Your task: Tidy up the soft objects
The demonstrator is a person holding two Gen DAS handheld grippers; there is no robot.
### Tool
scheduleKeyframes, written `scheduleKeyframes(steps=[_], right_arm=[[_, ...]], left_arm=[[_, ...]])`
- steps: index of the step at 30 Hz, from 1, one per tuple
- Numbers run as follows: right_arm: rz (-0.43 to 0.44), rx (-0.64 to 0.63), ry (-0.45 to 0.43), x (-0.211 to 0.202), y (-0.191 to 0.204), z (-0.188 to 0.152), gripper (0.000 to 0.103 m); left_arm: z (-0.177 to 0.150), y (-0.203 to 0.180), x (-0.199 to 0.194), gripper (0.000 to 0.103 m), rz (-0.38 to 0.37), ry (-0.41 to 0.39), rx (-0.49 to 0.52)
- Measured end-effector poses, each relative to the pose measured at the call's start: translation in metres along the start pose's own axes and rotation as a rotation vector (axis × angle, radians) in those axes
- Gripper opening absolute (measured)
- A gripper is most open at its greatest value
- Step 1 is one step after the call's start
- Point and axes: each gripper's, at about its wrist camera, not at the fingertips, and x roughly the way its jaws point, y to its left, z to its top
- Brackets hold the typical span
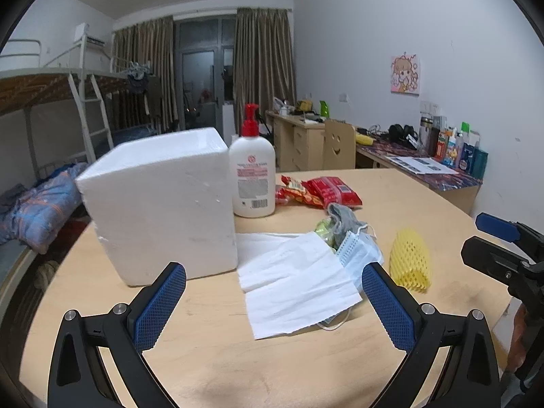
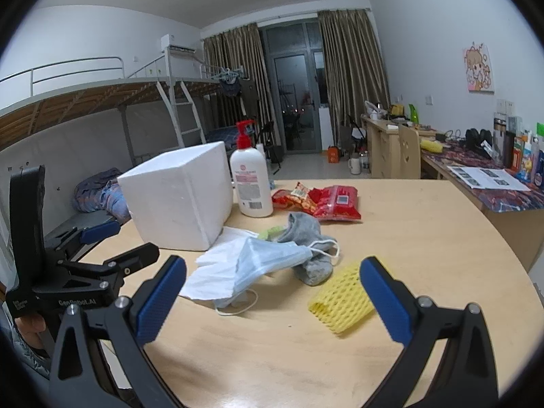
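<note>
A dorm room with bunk beds at the upper left of both frames, brown curtains at the far glass door, and a pale wooden bench [image 1: 391, 197] filling the lower half. On it, left of centre, stands a white foam box [image 1: 159, 204], with a white lotion bottle [image 1: 252, 173] (red pump top) just beside it on the right. Behind and right of the bottle lie red snack packets [image 1: 319, 192].

The soft things sit in a loose pile at mid-frame: a white tissue [image 1: 295, 289] spread flat with one edge against the foot of the foam box, a light blue face mask [image 2: 268, 258] lying over it, and a grey sock [image 2: 309, 241] touching the mask's far side. A yellow foam net sleeve [image 2: 343, 301] lies apart to the right of the pile.

The left tongs [image 1: 273, 280] are spread wide and hold nothing, hovering over the near edge of the tissue. The right tongs [image 2: 272, 277] are likewise spread and empty, with the right blue pad overlapping the net sleeve in the picture; whether it touches cannot be told.
</note>
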Motion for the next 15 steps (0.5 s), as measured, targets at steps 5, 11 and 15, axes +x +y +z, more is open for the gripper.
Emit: scheduleKeyframes(steps=[5,11,15], right_arm=[[-0.01,0.016,0.025,0.009,-0.012,-0.002,0.103],[-0.029,0.039,0.067,0.02,-0.026,-0.004,0.103],[-0.048,0.051,0.103,0.03,-0.036,-0.006,0.103]], left_arm=[[0.002,-0.002,0.022,0.103,-0.032,0.049,-0.008],[0.003,-0.006,0.046,0.103,-0.071,0.102,-0.004],[0.002,-0.008,0.06,0.103,-0.099,0.141,-0.011]])
